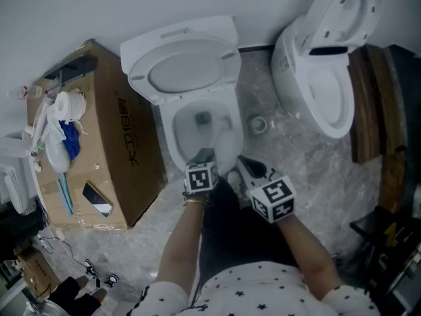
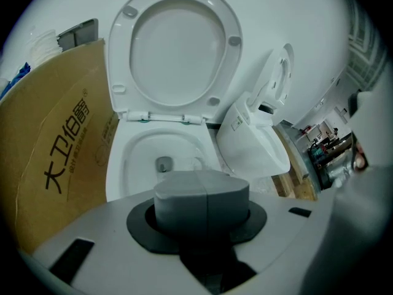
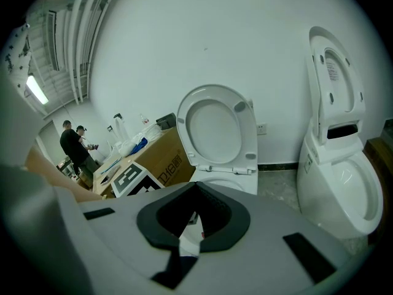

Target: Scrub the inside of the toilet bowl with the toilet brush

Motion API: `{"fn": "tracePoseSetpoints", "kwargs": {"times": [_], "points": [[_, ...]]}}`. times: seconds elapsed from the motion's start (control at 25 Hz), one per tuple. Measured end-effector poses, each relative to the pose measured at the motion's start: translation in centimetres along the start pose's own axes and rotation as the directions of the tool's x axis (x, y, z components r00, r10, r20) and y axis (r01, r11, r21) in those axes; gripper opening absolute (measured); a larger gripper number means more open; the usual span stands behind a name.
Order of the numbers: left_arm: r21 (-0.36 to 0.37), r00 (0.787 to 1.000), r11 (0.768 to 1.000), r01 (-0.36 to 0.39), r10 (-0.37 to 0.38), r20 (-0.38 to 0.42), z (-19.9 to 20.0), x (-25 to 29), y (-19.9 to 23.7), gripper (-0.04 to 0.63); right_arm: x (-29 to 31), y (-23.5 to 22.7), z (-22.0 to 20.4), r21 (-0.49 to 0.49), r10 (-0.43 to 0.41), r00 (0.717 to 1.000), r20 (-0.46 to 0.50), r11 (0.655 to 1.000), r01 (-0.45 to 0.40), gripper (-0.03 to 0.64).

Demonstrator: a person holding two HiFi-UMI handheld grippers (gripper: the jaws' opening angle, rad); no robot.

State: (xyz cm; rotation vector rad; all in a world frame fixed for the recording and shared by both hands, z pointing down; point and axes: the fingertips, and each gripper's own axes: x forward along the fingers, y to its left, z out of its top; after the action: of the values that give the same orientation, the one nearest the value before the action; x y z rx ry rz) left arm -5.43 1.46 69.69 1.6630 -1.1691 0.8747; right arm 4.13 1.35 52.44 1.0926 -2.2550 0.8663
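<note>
Left gripper [image 2: 201, 229] clamps a grey cylinder [image 2: 201, 195], probably the toilet brush's handle, aimed over the toilet bowl [image 1: 166, 125]; right gripper [image 3: 195, 217] gapes empty alongside. Best plunge deeper, then sweep firmly under the rim

We found the cardboard box [image 1: 125, 130] left of the open toilet [image 1: 197, 120], a second toilet [image 1: 322, 78] to its right, and a small ring [image 1: 258, 124] on the floor [image 1: 260, 84] between them
</note>
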Motion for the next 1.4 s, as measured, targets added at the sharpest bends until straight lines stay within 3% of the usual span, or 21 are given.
{"fn": "tracePoseSetpoints", "kwargs": {"times": [1.4], "points": [[-0.027,0.993,1.0,0.014,-0.017,-0.118,-7.7,-2.4,1.0,0.147,0.3,2.3,-0.1,-0.059,0.042,0.999,-0.027,0.997,-0.044,0.006]]}}
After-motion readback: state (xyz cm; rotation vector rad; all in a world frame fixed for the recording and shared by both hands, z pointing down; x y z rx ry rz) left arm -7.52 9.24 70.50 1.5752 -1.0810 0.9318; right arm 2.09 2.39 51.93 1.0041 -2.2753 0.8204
